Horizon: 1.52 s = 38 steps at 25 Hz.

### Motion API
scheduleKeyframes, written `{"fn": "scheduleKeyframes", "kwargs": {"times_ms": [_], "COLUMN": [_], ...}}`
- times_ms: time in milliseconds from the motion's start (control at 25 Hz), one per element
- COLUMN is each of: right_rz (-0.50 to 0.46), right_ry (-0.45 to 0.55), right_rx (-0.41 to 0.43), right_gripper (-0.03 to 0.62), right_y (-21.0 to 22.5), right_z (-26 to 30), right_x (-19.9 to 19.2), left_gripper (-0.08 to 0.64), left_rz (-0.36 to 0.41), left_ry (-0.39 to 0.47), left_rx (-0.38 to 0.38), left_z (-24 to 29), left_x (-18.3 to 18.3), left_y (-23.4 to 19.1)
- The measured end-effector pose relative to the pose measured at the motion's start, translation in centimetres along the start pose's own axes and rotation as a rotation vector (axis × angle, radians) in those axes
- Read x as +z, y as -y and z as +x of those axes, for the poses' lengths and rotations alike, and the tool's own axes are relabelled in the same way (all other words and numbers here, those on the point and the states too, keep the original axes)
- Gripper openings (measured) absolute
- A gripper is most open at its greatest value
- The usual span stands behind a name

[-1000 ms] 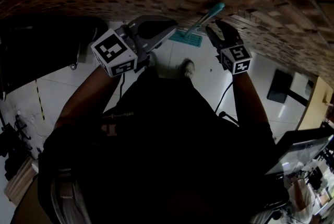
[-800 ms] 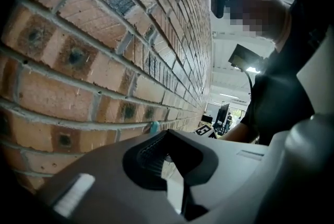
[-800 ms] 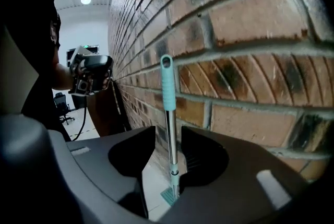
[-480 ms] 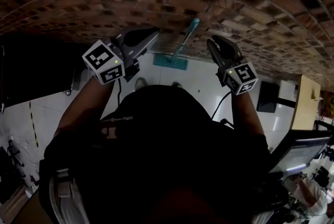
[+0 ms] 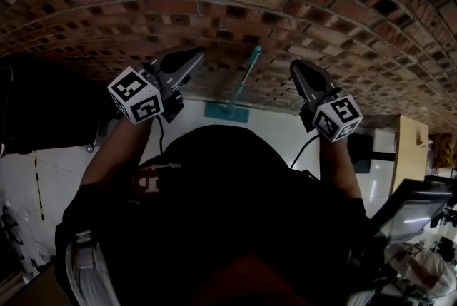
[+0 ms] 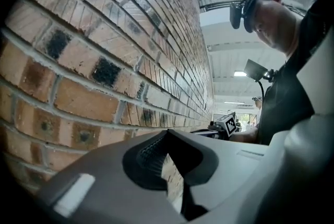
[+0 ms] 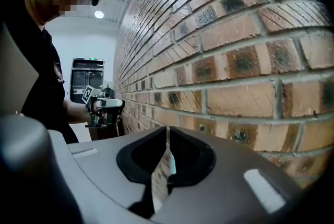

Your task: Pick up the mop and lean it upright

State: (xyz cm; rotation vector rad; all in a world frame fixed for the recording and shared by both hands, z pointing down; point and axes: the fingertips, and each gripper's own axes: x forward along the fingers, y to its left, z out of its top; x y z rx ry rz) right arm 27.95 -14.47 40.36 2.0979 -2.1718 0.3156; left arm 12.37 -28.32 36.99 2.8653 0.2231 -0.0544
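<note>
The mop leans upright against the brick wall [image 5: 235,5], its teal handle [image 5: 243,80] rising from a teal head [image 5: 227,112] on the white floor. Neither gripper touches it. My left gripper [image 5: 196,53] is raised to the handle's left, pointing at the wall, its jaws shut and empty [image 6: 167,133]. To the handle's right my right gripper [image 5: 295,65] is also raised. Its jaws [image 7: 167,129] have just been closing and stand together with nothing between them. A thin teal sliver [image 7: 171,163] shows through the slit lower down.
The brick wall fills the space just ahead of both grippers. A dark bulky object [image 5: 50,105] stands at the left on the floor. At the right are a black box [image 5: 360,144] and a wooden desk edge [image 5: 410,148]. White tiled floor [image 5: 285,130] lies beside the mop head.
Both grippers have risen and drawn apart from the mop handle. The right jaws, wide open beside the handle's top a second ago, have come together. The mop stays leaning on the wall.
</note>
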Motion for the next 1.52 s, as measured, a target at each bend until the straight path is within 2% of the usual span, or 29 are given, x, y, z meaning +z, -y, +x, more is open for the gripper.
{"fn": "scheduleKeyframes", "kwargs": {"times_ms": [280,560,1520], "right_rz": [0.055,0.016,0.033], "right_ry": [0.038,0.005,0.005], "right_rx": [-0.024,-0.019,-0.01], "right_gripper": [0.014,0.012,0.012], "right_y": [0.9,0.7,0.3], "right_z": [-1.3,-1.3,-1.5], "right_x": [1.3,0.6,0.2], "left_gripper": [-0.006,-0.006,-0.005], "left_rz": [0.004,0.003,-0.003], "left_ry": [0.005,0.009,0.004], "left_rx": [0.007,0.009,0.013], "left_z": [-0.4,-0.3,-0.6], "left_x": [0.3,0.4,-0.1], "left_y": [0.7,1.1,1.6]}}
